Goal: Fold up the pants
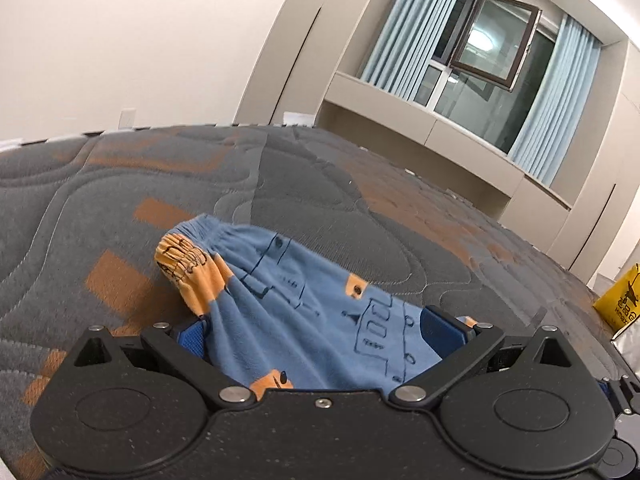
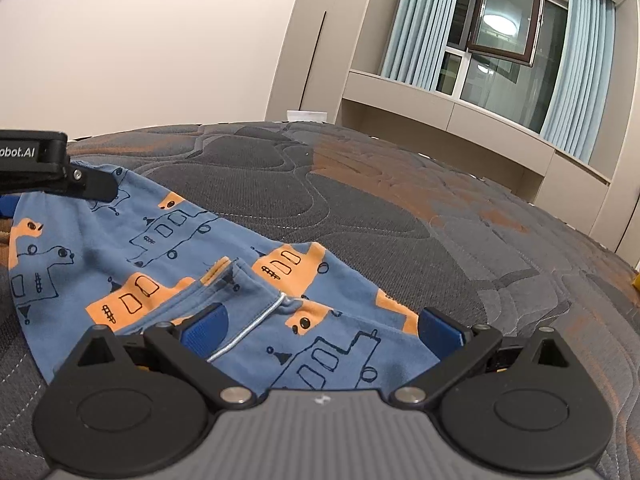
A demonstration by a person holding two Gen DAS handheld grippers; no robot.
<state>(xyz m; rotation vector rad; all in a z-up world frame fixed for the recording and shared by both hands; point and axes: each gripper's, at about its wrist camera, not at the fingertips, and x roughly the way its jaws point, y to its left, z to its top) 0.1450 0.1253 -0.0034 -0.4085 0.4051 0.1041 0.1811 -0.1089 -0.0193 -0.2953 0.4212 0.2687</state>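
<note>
Blue cotton pants with orange and outlined vehicle prints [image 2: 168, 256] lie spread on the grey-and-orange quilted mattress [image 2: 360, 208], with a white drawstring [image 2: 248, 328] showing near the right gripper [image 2: 320, 328]. That gripper's blue-padded fingers [image 2: 204, 326] stand wide apart over the near edge of the cloth. The left gripper [image 1: 320, 328] is likewise spread — fabric bunches up between its fingers, the orange-lined waistband [image 1: 180, 260] rising beyond. Far right, pale blue curtains [image 2: 416, 20] frame an open window [image 2: 508, 16].
</note>
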